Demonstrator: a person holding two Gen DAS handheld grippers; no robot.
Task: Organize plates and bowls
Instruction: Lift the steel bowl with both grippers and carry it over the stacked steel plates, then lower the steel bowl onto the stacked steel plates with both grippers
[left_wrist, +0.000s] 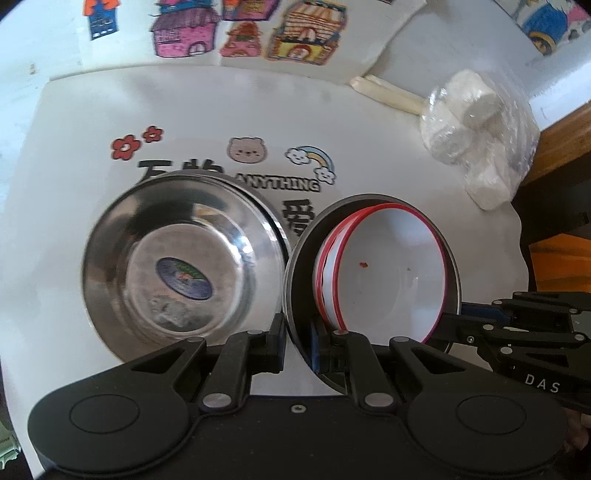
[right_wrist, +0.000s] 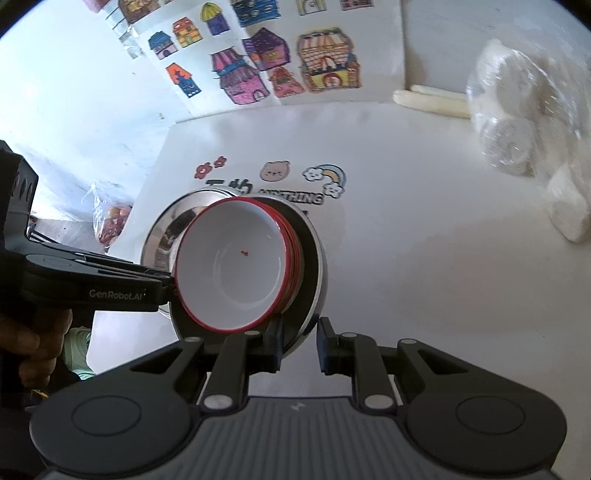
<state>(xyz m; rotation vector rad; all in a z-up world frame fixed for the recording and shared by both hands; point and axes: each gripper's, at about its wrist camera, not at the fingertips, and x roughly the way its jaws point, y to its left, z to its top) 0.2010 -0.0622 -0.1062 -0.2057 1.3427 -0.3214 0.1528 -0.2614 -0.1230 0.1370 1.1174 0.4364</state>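
Both grippers are clamped on one load. Left gripper (left_wrist: 297, 341) pinches the near-left rim of a steel plate (left_wrist: 295, 288), one finger outside the rim and one inside; right gripper (right_wrist: 300, 341) has its jaws nearly closed at the plate's (right_wrist: 317, 273) opposite edge, the left finger against the rim, though whether the right finger touches is hard to tell. Nested on that plate sits a stack of white bowls with red rims (left_wrist: 384, 269), slid toward one side rather than centred. The plate appears lifted clear of the desk (left_wrist: 406, 166), tilted, and overlapping a second, empty steel plate (left_wrist: 184, 266) that lies just beside it and carries an oval label in its middle.

To do this carry well, I judge both hands should travel together and level out the plate, since the bowls could slide further on the smooth steel. If the aim is to stack onto the empty plate, lower slowly and centred, releasing only once the rims seat.

The bowls (right_wrist: 236, 266) look glossy and clean apart from a tiny red speck inside the top one.
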